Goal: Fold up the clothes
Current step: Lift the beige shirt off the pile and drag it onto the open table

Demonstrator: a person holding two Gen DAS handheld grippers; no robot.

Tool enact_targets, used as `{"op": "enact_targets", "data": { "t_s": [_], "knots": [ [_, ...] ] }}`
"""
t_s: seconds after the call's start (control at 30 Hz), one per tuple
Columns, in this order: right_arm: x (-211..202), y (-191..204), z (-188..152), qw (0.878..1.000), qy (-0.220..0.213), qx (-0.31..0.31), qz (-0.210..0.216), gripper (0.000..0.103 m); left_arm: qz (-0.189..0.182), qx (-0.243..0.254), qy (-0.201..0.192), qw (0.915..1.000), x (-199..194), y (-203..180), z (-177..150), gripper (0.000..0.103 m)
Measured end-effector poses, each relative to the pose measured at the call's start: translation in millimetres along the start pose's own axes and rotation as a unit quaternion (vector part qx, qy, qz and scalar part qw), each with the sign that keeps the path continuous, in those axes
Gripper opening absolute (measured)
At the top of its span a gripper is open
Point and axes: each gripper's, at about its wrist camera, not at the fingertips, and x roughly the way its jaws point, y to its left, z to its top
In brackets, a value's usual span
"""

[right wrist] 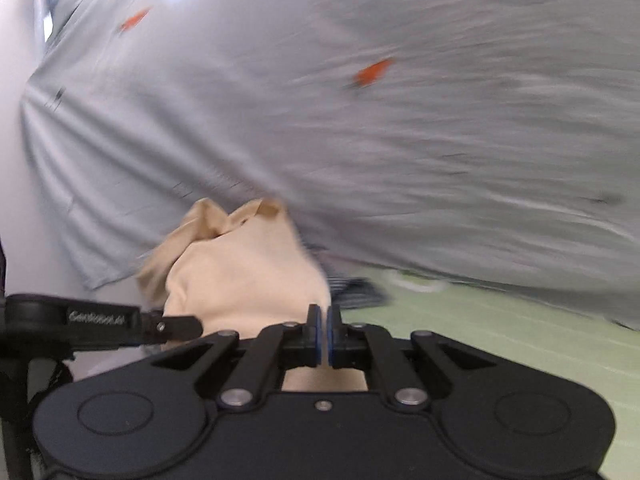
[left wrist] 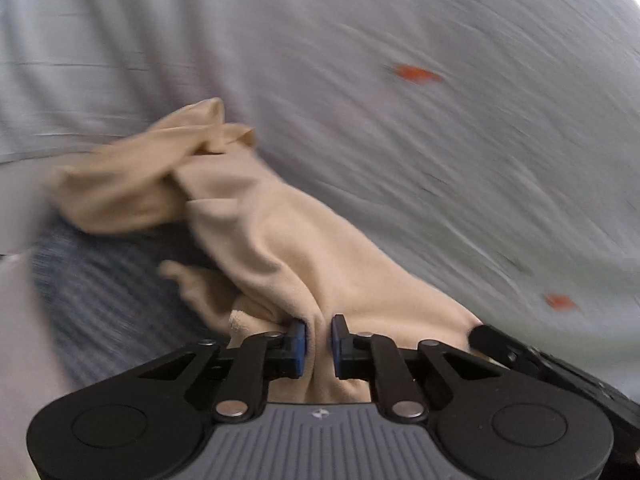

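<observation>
Two tools grip one beige garment: the left tool pinches a bunched fold between its blue pads, and the right tool, just beside it, is clamped on an edge. Beyond the cloth spreads a grey sheet, blurred, with orange marks.

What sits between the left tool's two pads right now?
A bunched fold of the beige garment fills the gap of the left tool, pads pressing on it. The left wrist view shows it.

Garment bunched on sheet; striped cloth left, partly under garment.
</observation>
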Motion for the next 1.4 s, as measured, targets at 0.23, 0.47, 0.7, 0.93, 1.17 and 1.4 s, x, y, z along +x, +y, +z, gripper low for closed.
{"op": "enact_targets", "data": {
  "t_s": [0.23,0.47,0.7,0.93,1.17,1.4],
  "knots": [
    [-188.1,-89.9,-63.8,0.981,-0.036,0.043,-0.185,0.002,-0.150,0.085,0.108,0.9792,-1.8,-136.3,-98.7,0.014],
    [-348.5,-170.7,-143.1,0.910,0.006,0.084,-0.406,0.000,-0.159,0.108,0.170,0.9665,2.3,-210.8,-179.6,0.014],
    [-393.5,-225.6,-180.4,0.904,0.034,0.132,-0.405,0.001,-0.067,0.059,0.139,0.9862,2.2,-212.6,-189.5,0.018],
    [-359.4,-243.5,-179.2,0.919,0.044,0.145,-0.365,0.006,-0.006,-0.015,0.135,0.9908,12.5,-175.4,-174.8,0.045],
    [-323.6,-254.1,-164.8,0.923,0.040,0.162,-0.346,0.035,-0.028,-0.086,0.198,0.9761,65.0,-165.9,-173.7,0.067],
    [-344.1,-256.9,-181.1,0.909,0.049,0.192,-0.368,0.042,-0.042,0.035,0.232,0.9711,96.2,-218.2,-192.6,0.009]
  ]
}}
